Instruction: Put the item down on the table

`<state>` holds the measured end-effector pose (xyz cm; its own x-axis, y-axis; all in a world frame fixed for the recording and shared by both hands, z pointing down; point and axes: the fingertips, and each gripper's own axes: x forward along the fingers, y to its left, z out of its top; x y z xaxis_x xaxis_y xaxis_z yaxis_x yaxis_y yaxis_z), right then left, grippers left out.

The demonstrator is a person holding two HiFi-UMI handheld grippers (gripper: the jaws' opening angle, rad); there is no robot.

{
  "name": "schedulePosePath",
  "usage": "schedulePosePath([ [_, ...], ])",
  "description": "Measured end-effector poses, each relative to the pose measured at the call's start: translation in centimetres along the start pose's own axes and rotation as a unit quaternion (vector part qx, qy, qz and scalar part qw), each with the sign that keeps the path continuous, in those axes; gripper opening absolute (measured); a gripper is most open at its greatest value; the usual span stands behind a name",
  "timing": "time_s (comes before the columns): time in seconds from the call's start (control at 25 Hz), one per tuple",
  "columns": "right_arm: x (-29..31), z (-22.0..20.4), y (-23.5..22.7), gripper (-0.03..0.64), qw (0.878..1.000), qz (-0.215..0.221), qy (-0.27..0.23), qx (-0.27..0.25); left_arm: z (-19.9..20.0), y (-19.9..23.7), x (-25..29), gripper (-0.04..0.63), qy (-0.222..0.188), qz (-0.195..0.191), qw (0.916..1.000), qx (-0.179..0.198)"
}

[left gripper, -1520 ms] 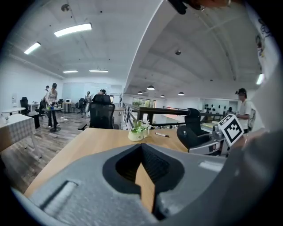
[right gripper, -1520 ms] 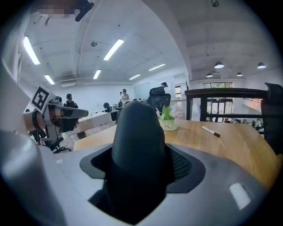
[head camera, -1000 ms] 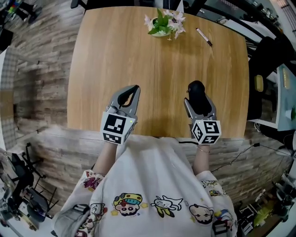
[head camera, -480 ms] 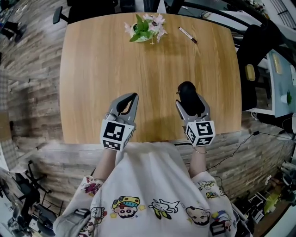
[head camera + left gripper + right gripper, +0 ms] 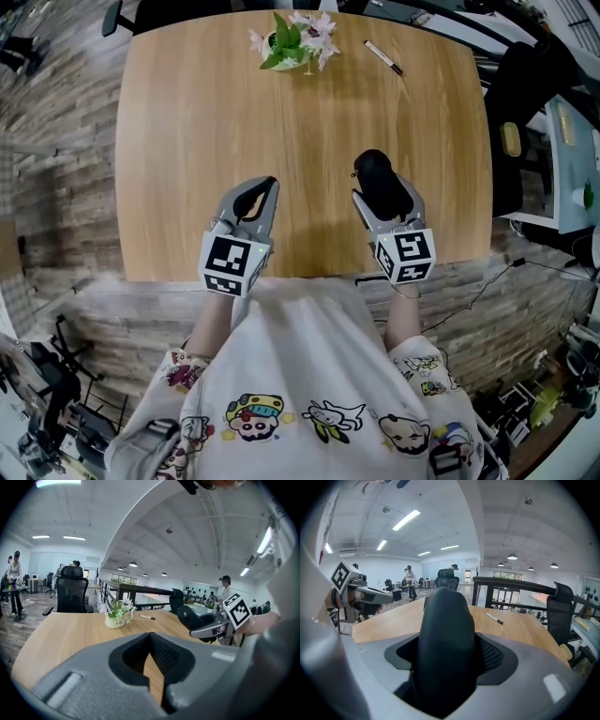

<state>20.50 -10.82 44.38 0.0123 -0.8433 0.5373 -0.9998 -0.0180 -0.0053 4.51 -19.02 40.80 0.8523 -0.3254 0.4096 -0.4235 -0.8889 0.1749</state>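
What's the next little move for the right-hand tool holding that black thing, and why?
Probably lower the right gripper until the black mouse rests on the table, then open the jaws. The jaws are clamped on the mouse, which seems to be held just above bare wood near the table's front edge, so nothing blocks the way down.

Black item (image 5: 443, 639): its lower end is buried between the jaws of the right gripper (image 5: 382, 194). In the head view the gripper body covers its near part, so contact with the table (image 5: 197, 131) cannot be confirmed. The table's near edge is partly covered by the right gripper and the left gripper (image 5: 269, 185). Lettering on the flower pot (image 5: 114, 621) is too small to read. The far people (image 5: 408, 576) are too small to make out.
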Motion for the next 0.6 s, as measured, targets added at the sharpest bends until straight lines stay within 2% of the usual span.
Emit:
schedulePosePath([
  [0.6, 6.3, -2.4, 3.8, 0.358, 0.991, 0.074, 0.068, -0.083, -2.0, 0.8, 1.9, 0.0, 0.028, -0.015, 0.9995, -0.007],
])
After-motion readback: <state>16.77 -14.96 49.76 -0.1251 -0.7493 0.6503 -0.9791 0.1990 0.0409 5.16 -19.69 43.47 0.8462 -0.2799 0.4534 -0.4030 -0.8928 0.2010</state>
